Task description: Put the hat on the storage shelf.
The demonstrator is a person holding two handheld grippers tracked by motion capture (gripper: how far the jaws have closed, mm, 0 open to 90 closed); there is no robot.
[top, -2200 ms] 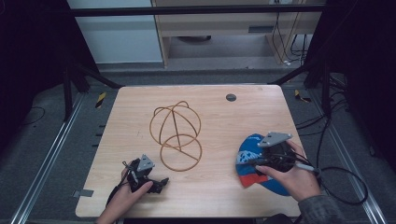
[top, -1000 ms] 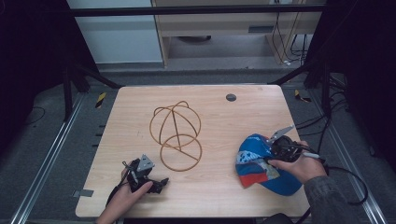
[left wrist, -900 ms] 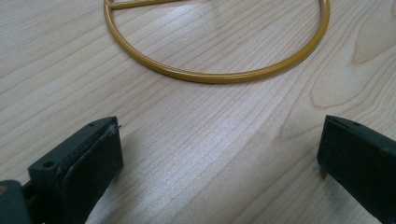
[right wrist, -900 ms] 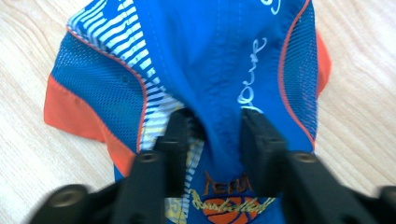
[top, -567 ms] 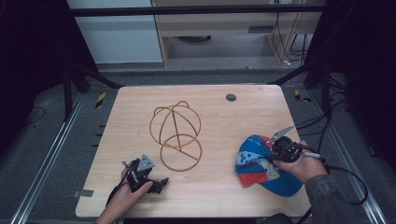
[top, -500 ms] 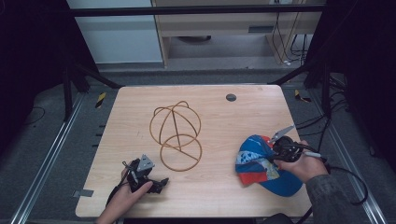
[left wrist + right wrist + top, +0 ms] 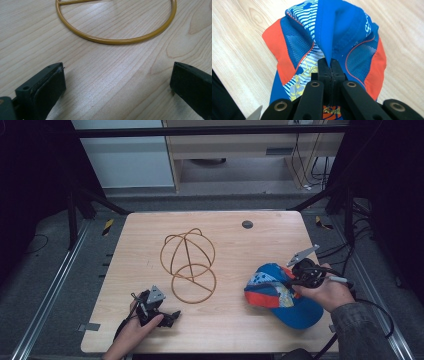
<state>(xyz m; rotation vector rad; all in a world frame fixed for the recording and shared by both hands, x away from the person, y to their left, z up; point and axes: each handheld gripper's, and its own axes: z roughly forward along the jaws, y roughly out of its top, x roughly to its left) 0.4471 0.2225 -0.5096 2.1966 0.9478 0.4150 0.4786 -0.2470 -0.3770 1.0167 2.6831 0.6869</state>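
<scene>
Now the right gripper [image 7: 295, 281], held in the person's right hand [image 7: 327, 292] at the right side of the pale wooden table [image 7: 235, 330], has its two black jaws pressed together on a fold of the blue fabric of the blue, orange and white mesh baseball cap [image 7: 280, 292]; the right gripper view shows that fold [image 7: 329, 50] pinched up into a ridge between the pads, with the cap's orange panels and mesh spreading out to either side over the wood. From the high view the cap sits near the table's right front edge, its orange brim end pointing toward the middle and its blue crown toward the person. Left of the cap, well apart from it, stands the golden wire cap-shaped frame [image 7: 187, 265] with its round base ring lying flat on the table. Near the front left corner the left gripper [image 7: 160, 312] rests low over the wood in the left hand [image 7: 132, 332], its jaws wide apart with bare table between them, and the frame's base ring [image 7: 117, 40] lies just ahead of them, not touching
</scene>
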